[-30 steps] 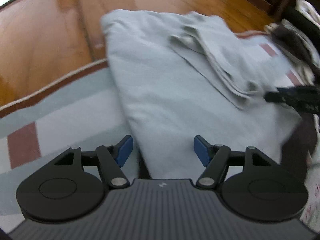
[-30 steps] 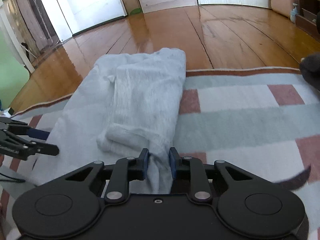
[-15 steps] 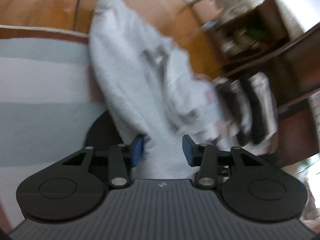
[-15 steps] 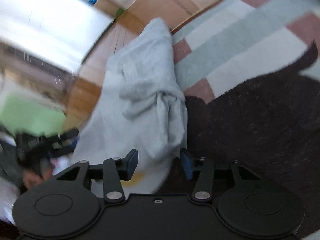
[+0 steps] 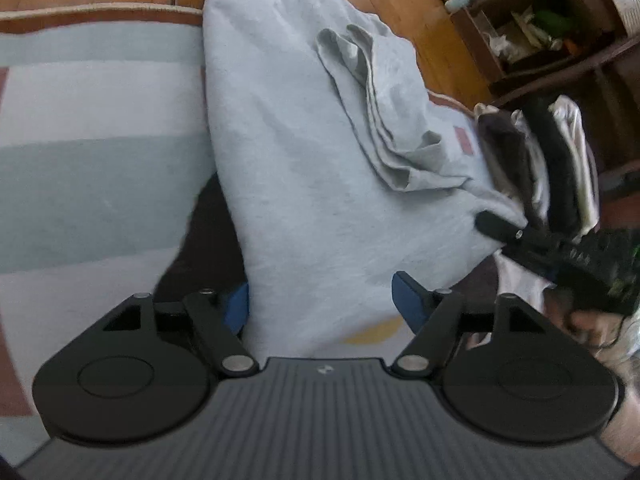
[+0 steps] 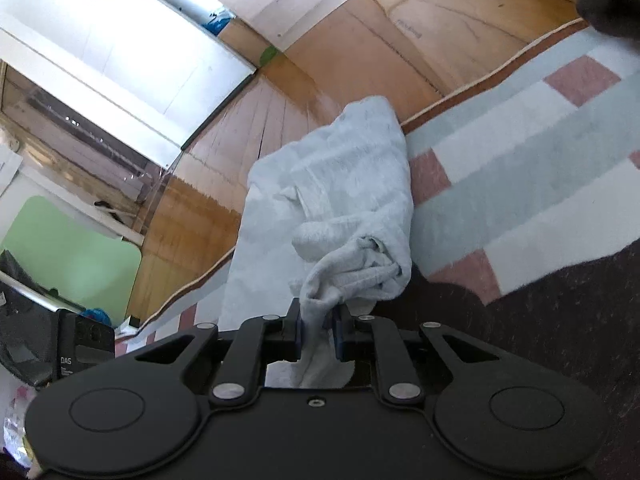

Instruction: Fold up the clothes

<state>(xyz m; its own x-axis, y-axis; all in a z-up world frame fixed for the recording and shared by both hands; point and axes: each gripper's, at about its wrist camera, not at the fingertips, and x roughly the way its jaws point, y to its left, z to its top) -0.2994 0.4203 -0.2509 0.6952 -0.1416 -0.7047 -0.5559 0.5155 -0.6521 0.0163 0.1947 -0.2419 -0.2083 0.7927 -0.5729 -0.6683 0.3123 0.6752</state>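
- Since the whole next move hangs on which way the cloth runs: the pale grey garment [image 5: 320,184] stretches lengthwise away from both grippers, its near end lifted at the claws and its far end lying over the rug edge onto the wooden floor [image 6: 352,56].
- Right gripper [image 6: 318,334] has its fingers pinched tight on a bunched near corner of the garment [image 6: 340,208], fabric squeezed between the pads.
- Left gripper [image 5: 320,304] is spread wide. Cloth drapes between the blue pads [image 5: 408,300], but the pads aren't closing on it, so I'd say it isn't gripping.
- Seen from the left wrist view, the right gripper [image 5: 532,240] is off to the right, holding the hem there.
- Folded sleeve layers sit as a ridge along the garment's right side in that same view.
- Striped rug [image 5: 92,128] is underneath, with a stack of dark and light clothes [image 5: 536,160] far right.
- My guess: the left claw needs to clamp the near-left corner before both carry the near edge toward the far end.
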